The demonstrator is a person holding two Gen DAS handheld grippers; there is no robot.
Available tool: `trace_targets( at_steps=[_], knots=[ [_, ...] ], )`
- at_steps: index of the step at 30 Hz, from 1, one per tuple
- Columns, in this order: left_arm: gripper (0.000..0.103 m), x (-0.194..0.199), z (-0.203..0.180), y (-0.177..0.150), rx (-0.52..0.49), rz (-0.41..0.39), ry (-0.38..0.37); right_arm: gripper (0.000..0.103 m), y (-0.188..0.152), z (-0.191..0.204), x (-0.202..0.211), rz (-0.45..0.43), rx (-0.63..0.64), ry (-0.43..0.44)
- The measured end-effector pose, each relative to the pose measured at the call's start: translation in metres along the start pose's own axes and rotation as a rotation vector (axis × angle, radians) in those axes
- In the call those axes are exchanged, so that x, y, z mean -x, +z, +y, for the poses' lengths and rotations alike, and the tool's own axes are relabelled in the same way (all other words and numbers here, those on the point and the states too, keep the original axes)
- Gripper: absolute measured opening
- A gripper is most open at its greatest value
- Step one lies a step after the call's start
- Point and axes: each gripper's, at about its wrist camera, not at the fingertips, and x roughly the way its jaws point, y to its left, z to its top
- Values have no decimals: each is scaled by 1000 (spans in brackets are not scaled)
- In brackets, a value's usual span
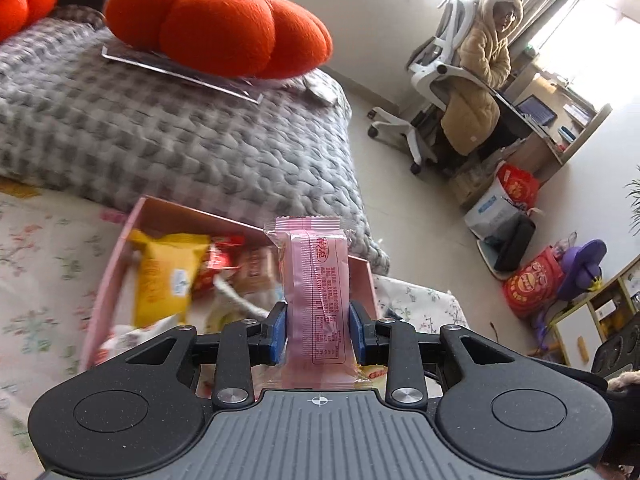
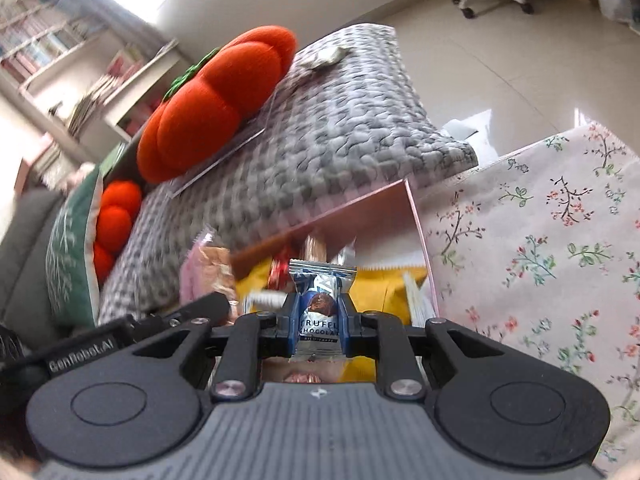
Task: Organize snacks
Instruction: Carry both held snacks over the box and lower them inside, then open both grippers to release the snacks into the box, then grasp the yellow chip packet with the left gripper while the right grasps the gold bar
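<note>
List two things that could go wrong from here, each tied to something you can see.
1. The left tongs pinch the pink wafer packet low down; most of it stands free above and could swing or slip.
2. The right tongs squeeze the truffle chocolate packet; the chocolate inside might get crushed.

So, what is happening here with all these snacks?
A person is sorting snacks with a hand-held tool in each hand. The left tool is shut on a pink wrapped snack, held upright above a pink box that already contains a yellow packet and other wrapped snacks. The right tool is shut on a silver and blue truffle chocolate, also over the box. The box sits on a floral cloth beside a grey checked blanket.
</note>
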Motion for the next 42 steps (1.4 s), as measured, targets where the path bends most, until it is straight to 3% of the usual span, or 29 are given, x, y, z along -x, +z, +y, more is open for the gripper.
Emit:
trace_targets(
  at_steps=[5, 8, 9, 13, 18, 23, 26, 31, 36, 42],
  knots=[
    [30, -30, 8, -2, 8, 20, -29, 19, 6, -10, -14, -35, -63, -16],
    [32, -31, 21, -3, 27, 26, 15, 33, 9, -12, -13, -111, -79, 4],
    [34, -28, 25, -3, 32, 24, 15, 37, 8, -12, -13, -121, -81, 8],
    [36, -8, 27, 2, 14, 4, 32, 37, 7, -11, -12, -113, -49, -50],
    [40, 23, 16, 3, -30, -25, 76, 37, 7, -10, 6, -90, -62, -34],
    [47, 39, 16, -21, -32, 18, 205, 45, 4, 4, 32, -97, 20, -62],
    [47, 43, 30, -44, 28, 59, 228, 49, -6, 14, 39, -70, 125, -129],
    [47, 48, 41, -75, 112, 135, 212, 53, -35, 24, 48, -8, 267, -209],
    [62, 55, 35, -95, 93, 154, 216, 58, -59, 31, 58, 22, 396, -250],
    [68, 37, 30, -111, 55, 197, 229, 62, -83, 20, 68, 67, 433, -277]
  ],
)
